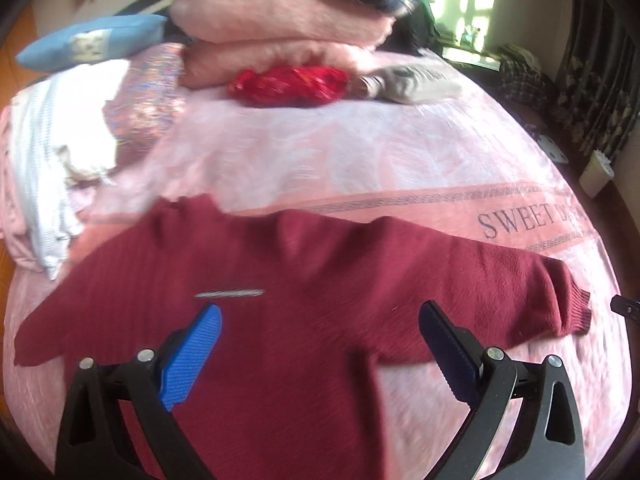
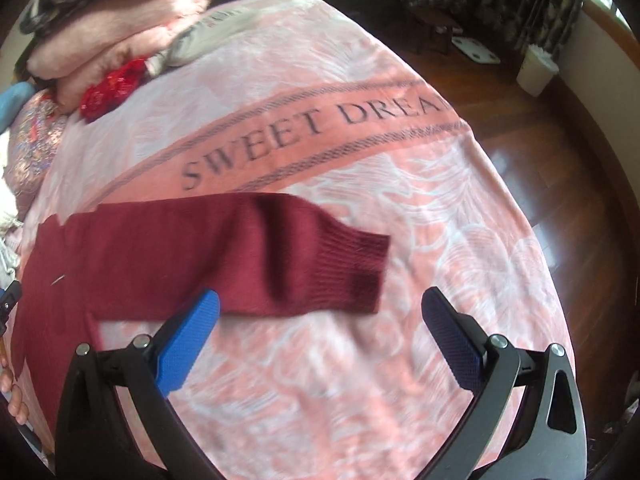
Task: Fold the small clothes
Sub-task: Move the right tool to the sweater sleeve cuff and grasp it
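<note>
A small dark red knit sweater (image 1: 280,288) lies spread flat on a pink bedspread (image 1: 320,160), both sleeves stretched out sideways. My left gripper (image 1: 320,314) hovers open above the sweater's chest, blue pads wide apart and empty. In the right wrist view the sweater's right sleeve (image 2: 248,252) runs across the bedspread (image 2: 360,360), ending in a ribbed cuff (image 2: 352,268). My right gripper (image 2: 320,306) stands open just in front of that sleeve near the cuff, holding nothing. The left gripper's edge (image 2: 8,300) and a person's hand (image 2: 12,392) show at the far left.
Folded pink blankets (image 1: 280,20), a red bundle (image 1: 288,82), a grey garment (image 1: 416,80) and a blue pillow (image 1: 92,40) sit at the head of the bed. White and pink clothes (image 1: 36,184) pile at the left. Wooden floor (image 2: 540,160) and a white bin (image 2: 536,68) lie to the right.
</note>
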Available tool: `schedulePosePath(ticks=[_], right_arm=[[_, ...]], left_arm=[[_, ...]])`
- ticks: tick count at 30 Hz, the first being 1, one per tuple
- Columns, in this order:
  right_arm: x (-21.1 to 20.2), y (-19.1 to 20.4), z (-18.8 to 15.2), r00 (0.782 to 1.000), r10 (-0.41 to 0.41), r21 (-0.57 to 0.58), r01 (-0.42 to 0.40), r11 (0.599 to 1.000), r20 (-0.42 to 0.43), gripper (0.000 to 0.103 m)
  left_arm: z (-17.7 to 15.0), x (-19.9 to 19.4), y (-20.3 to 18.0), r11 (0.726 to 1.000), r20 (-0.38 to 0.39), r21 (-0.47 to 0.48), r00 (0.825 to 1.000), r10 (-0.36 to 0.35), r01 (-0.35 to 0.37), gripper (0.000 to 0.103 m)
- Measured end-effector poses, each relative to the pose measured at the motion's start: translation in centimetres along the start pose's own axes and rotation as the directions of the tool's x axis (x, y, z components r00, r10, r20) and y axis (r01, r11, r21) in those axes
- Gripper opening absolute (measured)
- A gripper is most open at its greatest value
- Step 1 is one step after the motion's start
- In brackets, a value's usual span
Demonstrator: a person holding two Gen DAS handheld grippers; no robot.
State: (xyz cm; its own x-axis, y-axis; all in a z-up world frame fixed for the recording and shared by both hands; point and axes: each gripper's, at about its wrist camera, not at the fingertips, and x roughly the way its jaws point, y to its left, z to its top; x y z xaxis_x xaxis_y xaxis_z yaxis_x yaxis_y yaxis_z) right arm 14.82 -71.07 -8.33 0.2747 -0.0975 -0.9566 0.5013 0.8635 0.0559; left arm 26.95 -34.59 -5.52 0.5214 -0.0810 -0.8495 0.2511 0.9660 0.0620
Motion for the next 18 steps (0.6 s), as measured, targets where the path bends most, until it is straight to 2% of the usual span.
schedulePosePath(ticks=[4, 6, 7, 8, 12, 15, 16, 17, 18], right_arm=[[4.1, -2.5, 0.9, 0.996, 0.056, 0.048, -0.053, 0.997, -0.071, 0.097], [5.7, -2.8, 1.0, 0.992, 0.077, 0.048, -0.073, 0.996, -0.098, 0.089], [6.3, -2.9, 1.1, 0.990, 0.080, 0.049, -0.075, 0.996, -0.115, 0.077], [6.8, -3.0, 1.1, 0.988, 0.088, 0.050, -0.082, 0.995, -0.130, 0.072], [8.5, -3.4, 1.2, 0.983, 0.104, 0.065, -0.096, 0.993, -0.149, 0.071], [8.9, -3.7, 1.3, 0.982, 0.126, 0.099, -0.113, 0.989, -0.144, 0.063], [8.9, -3.8, 1.3, 0.982, 0.130, 0.103, -0.116, 0.988, -0.139, 0.056], [8.9, -3.9, 1.4, 0.982, 0.139, 0.108, -0.125, 0.986, -0.131, 0.041], [8.7, -3.9, 1.5, 0.981, 0.145, 0.112, -0.131, 0.985, -0.126, 0.033]], left_arm=[[0.4, 3.3, -2.6, 1.000, -0.038, 0.022, 0.999, 0.006, -0.006, 0.099], [0.3, 4.7, -3.4, 0.999, -0.054, 0.028, 0.998, 0.020, -0.019, 0.099], [0.4, 5.2, -3.5, 0.999, -0.061, 0.028, 0.998, 0.022, -0.021, 0.099], [0.4, 5.7, -3.6, 0.999, -0.068, 0.028, 0.997, 0.024, -0.022, 0.099], [0.5, 7.3, -3.6, 0.999, -0.087, 0.011, 0.996, 0.033, -0.033, 0.099], [0.9, 8.1, -3.3, 0.999, -0.095, -0.003, 0.995, 0.041, -0.041, 0.099], [1.0, 8.2, -3.1, 0.999, -0.096, -0.006, 0.995, 0.041, -0.041, 0.099], [1.2, 8.4, -3.1, 0.999, -0.095, -0.007, 0.995, 0.041, -0.042, 0.099], [1.3, 8.4, -2.9, 0.999, -0.093, -0.005, 0.995, 0.043, -0.044, 0.099]])
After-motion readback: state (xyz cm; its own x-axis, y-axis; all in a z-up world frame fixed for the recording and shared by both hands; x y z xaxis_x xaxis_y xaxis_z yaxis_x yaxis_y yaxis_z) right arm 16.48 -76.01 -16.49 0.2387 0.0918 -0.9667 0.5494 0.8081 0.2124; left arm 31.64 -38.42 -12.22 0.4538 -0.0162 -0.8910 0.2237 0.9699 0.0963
